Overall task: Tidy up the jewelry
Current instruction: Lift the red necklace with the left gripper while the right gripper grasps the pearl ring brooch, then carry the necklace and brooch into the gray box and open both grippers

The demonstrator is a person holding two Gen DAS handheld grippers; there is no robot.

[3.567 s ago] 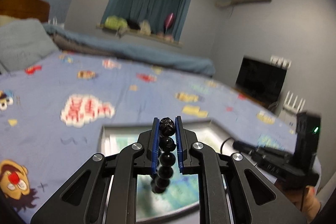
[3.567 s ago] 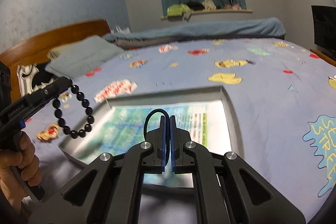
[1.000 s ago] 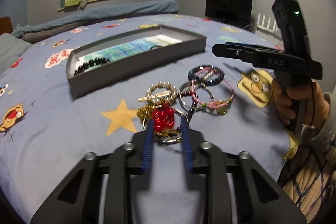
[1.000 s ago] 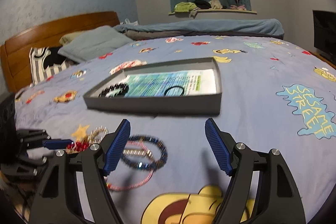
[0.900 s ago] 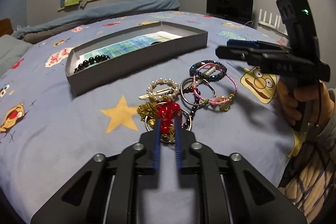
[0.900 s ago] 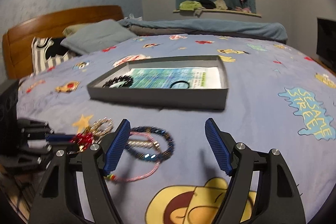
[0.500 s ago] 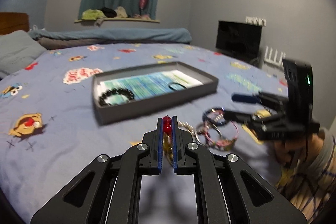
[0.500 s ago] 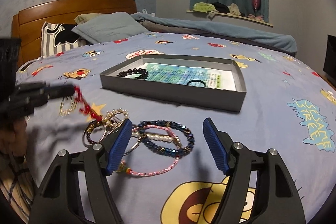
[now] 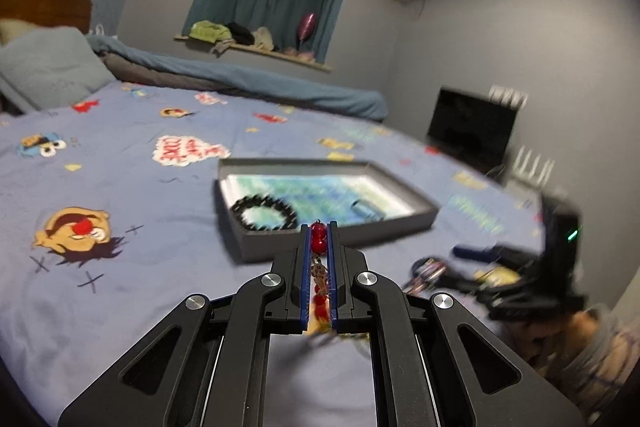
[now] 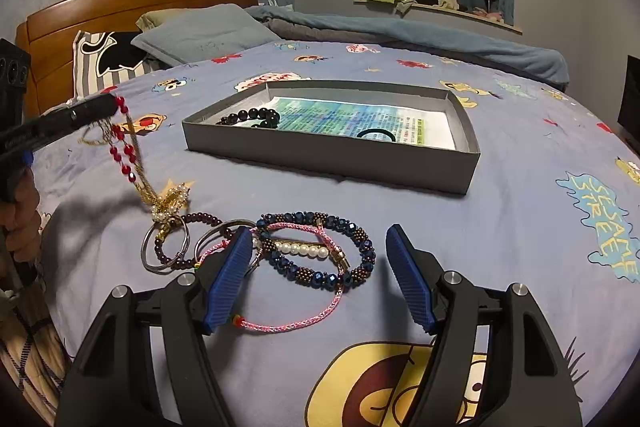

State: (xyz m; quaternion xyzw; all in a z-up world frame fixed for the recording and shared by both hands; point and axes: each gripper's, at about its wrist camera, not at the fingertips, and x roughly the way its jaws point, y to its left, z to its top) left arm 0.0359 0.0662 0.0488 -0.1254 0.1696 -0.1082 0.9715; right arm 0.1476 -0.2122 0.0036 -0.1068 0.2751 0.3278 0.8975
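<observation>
My left gripper (image 9: 319,229) is shut on a red bead and gold chain piece (image 9: 319,243), lifted above the bed; in the right wrist view this gripper (image 10: 110,105) shows at the left with the red beads (image 10: 122,147) dangling, the chain's lower end tangled with a pearl piece (image 10: 170,203). The grey box (image 10: 340,151) holds a black bead bracelet (image 10: 256,117) and a black ring (image 10: 376,135). My right gripper (image 10: 320,279) is open above a dark blue bead bracelet (image 10: 320,247), a pink cord bracelet (image 10: 296,323) and metal hoops (image 10: 166,247).
The blue cartoon-print bedsheet (image 10: 540,207) covers the bed. Pillows (image 10: 204,31) and a wooden headboard (image 10: 132,3) lie at the far left. A folded blanket (image 10: 420,35) runs along the far side. A black TV (image 9: 472,125) stands at the right.
My left gripper closed on the red bead piece and lifted it off the pile toward the box. My right gripper stayed open and moved closer over the bracelets.
</observation>
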